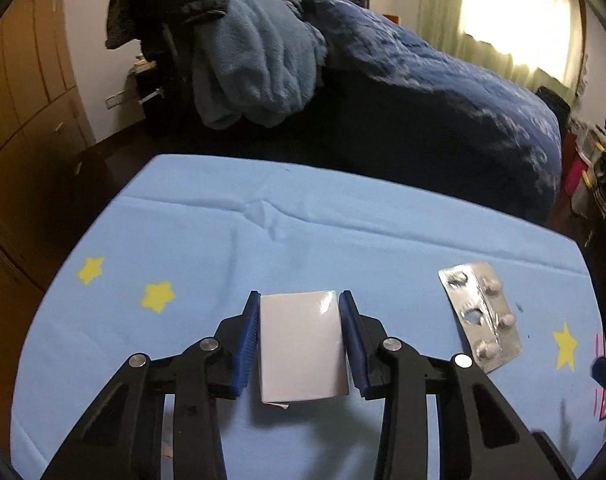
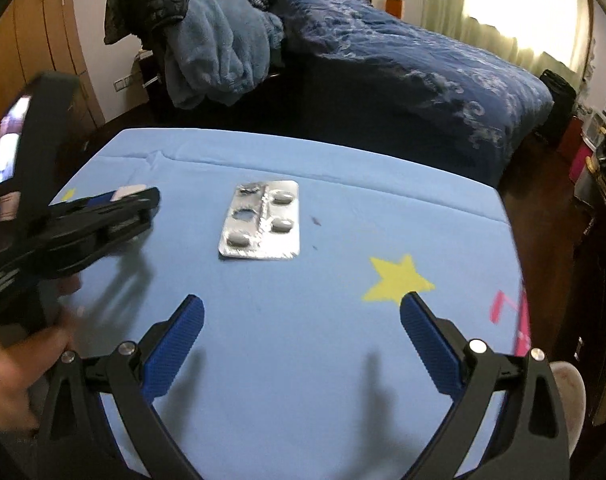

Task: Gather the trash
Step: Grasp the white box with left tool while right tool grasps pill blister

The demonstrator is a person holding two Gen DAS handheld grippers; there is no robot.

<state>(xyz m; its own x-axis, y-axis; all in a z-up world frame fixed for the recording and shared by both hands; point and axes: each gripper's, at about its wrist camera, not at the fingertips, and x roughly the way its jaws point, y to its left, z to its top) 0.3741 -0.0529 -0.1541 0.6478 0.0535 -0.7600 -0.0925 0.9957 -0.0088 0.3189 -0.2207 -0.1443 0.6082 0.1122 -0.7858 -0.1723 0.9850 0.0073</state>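
Observation:
A small white box sits between the blue pads of my left gripper, which is shut on it just above the light blue tabletop. In the right wrist view the left gripper shows at the left with the white box at its tip. A silver blister pack with three pills lies on the table ahead of my right gripper, which is open and empty. The pack also shows in the left wrist view, to the right of the left gripper.
The table cover has yellow stars and a pink mark at the right edge. A bed with a dark blue quilt stands beyond the table. A pale blue blanket hangs at the back left. Wooden cupboards line the left.

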